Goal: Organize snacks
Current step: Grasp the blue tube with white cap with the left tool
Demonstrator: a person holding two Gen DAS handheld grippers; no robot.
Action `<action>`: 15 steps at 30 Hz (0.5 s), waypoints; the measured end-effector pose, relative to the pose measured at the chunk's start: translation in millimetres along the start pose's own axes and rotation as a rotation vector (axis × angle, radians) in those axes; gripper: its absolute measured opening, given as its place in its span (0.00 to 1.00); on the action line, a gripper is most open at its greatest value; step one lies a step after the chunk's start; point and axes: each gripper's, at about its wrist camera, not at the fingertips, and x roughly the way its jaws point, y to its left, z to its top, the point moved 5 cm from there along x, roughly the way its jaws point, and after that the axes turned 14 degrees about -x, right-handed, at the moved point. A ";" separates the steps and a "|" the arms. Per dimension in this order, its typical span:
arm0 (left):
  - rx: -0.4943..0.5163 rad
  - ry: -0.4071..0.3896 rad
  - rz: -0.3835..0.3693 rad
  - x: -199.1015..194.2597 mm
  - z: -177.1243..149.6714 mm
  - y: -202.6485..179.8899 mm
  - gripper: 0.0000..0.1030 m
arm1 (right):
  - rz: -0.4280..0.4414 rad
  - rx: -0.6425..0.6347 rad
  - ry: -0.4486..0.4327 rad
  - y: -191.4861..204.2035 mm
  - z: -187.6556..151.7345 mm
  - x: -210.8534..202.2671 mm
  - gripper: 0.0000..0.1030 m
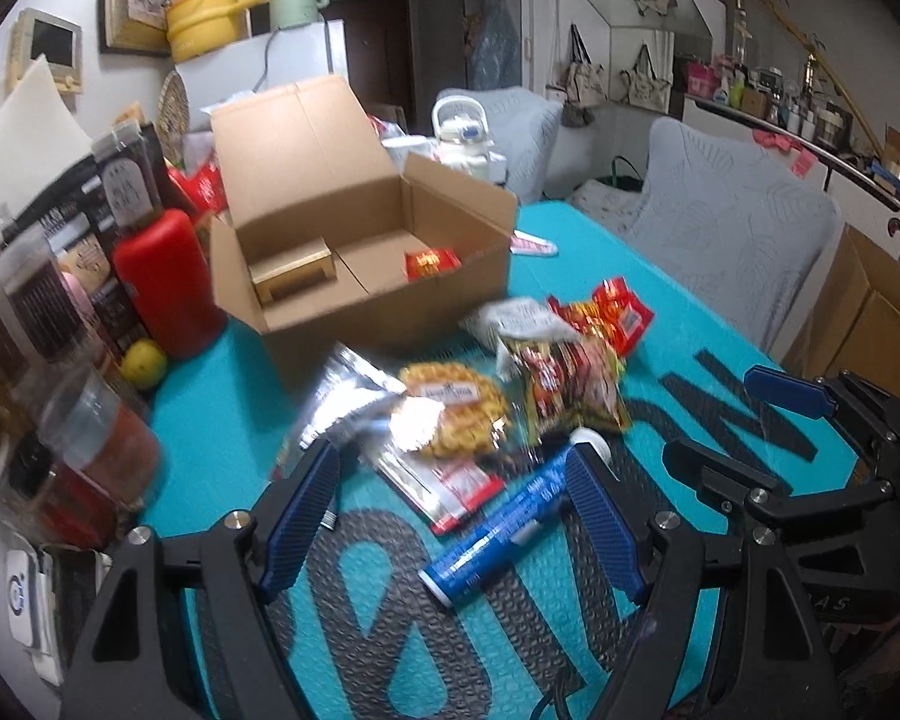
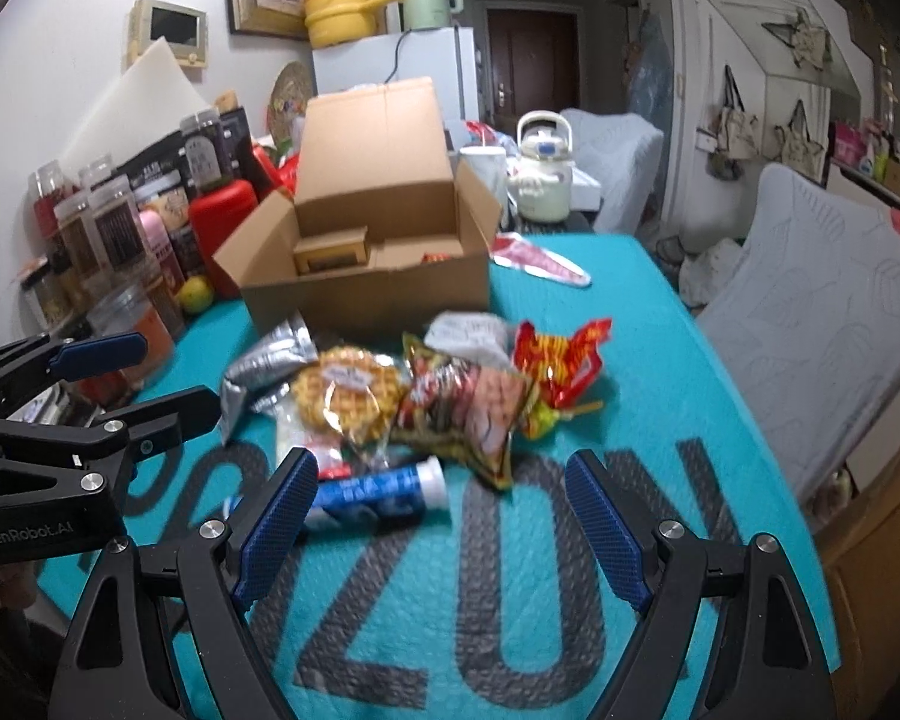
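Your left tool (image 1: 450, 516) and right tool (image 2: 444, 516) both stand spread, empty. The blue tube (image 1: 498, 525) lies flat on the bench (image 2: 660, 360), long axis diagonal, white cap (image 2: 433, 478) toward the snack pile (image 2: 450, 396).

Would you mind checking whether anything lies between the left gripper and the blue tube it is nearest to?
Nothing visible does. The left gripper is open, and the blue tube already lies on the teal mat between its fingers. The red-and-white sachet lies beside the tube.
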 end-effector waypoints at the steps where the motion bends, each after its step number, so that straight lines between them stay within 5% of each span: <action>1: 0.000 0.012 -0.008 3.3 -2.6 -0.5 0.76 | 0.003 0.003 0.004 -0.3 -2.6 1.9 0.83; 15: -0.013 0.153 -0.048 59.6 -34.0 -7.4 0.76 | 0.017 0.003 0.100 -18.5 -51.5 30.5 0.83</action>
